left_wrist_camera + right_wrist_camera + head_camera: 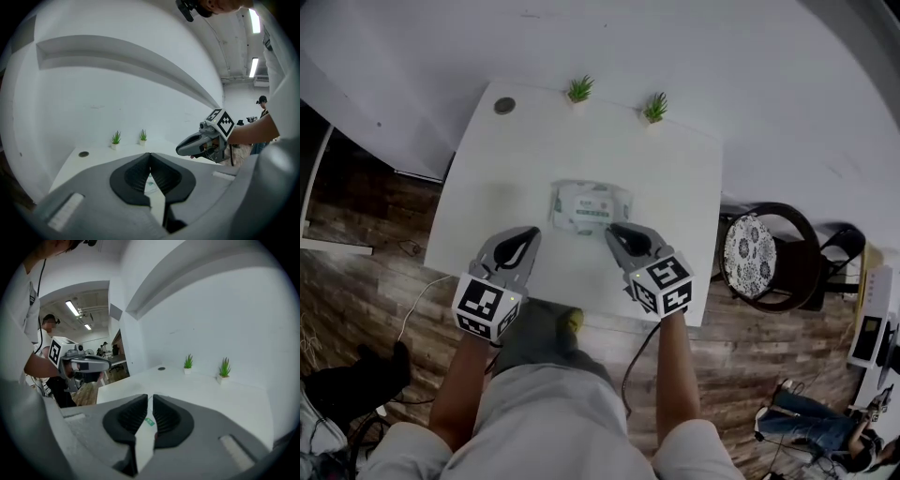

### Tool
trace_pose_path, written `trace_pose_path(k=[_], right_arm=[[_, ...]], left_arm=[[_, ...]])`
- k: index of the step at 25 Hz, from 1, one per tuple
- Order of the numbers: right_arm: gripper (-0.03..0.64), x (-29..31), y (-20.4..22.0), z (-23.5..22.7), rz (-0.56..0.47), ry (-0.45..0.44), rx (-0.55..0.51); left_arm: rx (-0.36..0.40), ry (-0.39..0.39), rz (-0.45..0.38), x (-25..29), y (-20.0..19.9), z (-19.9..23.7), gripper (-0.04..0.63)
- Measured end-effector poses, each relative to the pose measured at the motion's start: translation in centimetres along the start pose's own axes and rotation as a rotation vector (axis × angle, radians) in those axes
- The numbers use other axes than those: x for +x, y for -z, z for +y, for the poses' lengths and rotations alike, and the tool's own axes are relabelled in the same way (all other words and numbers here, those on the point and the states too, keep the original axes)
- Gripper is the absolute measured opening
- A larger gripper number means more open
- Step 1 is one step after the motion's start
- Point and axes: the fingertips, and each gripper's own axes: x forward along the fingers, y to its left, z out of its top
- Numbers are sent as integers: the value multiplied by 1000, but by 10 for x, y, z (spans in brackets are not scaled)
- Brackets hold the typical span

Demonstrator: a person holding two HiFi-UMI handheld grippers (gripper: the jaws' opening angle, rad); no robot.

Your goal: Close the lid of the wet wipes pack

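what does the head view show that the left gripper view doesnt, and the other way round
Only the head view: the dark chair with a round patterned cushion, and the whole white wet wipes pack, which is just a sliver in the other view.
Only the left gripper view: long ceiling strip lights and a bystander in a dark cap.
Both: the white table, two small green potted plants, the dark round disc and the right tool.

The table (487, 187) has a smooth, matt white top. The pack (589, 208) looks like soft, faintly glossy plastic film. The left gripper (528, 234) and right gripper (616, 231) have matt grey plastic shells and ribbed black pads (133, 176). The floor (366, 291) is grainy wood planks.
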Motion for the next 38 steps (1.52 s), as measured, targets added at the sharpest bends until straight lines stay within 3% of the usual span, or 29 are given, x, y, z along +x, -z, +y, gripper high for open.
trace_pose_path(k=[5, 18, 26, 38], right_arm=[[6, -32, -14, 5, -85, 105, 20], [5, -138, -45, -3, -295, 368, 79], [5, -181, -46, 2, -387, 459, 96], [5, -213, -36, -6, -426, 515, 122]], left_arm=[[28, -13, -43, -16, -20, -7, 7], [115, -44, -147, -49, -77, -10, 6], [134, -76, -207, -73, -99, -21, 6], [140, -110, -267, -80, -114, -28, 6]])
